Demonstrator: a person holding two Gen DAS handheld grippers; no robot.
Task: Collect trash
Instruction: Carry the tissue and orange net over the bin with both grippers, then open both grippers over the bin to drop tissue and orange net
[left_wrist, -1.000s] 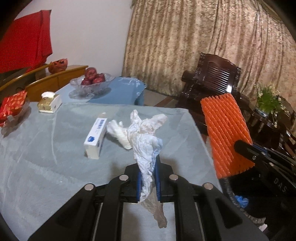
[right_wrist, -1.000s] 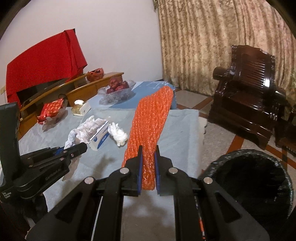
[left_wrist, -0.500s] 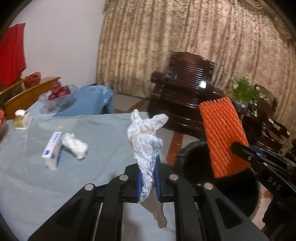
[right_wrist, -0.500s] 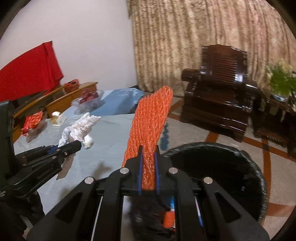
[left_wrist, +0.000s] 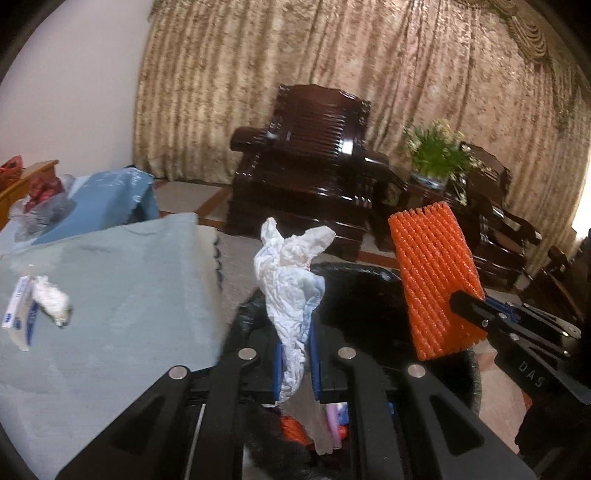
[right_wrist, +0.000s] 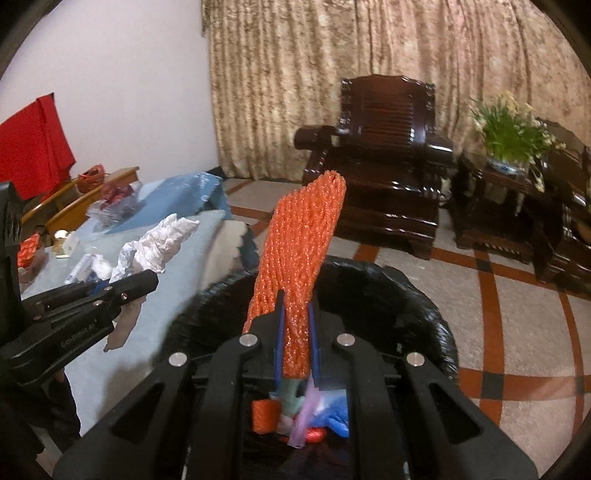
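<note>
We noted left gripper (left_wrist: 296, 363) clamped on crumpled white paper (left_wrist: 290, 284), right gripper (right_wrist: 295, 347) clamped on orange foam net (right_wrist: 299, 254); both held above black-lined trash bin (right_wrist: 424, 299) beside table (left_wrist: 122, 295).

We see the left gripper (left_wrist: 295, 365) as a black plastic frame with two angled arms on each side. Each arm has one round silver screw head. Its fingers (left_wrist: 277, 363) have blue pads on the inner faces. Our right gripper (right_wrist: 295, 343) has the same black frame, the same four silver screws and the same blue pads. From the side it is long and flat, with small screws and pale letters printed on the black body.
</note>
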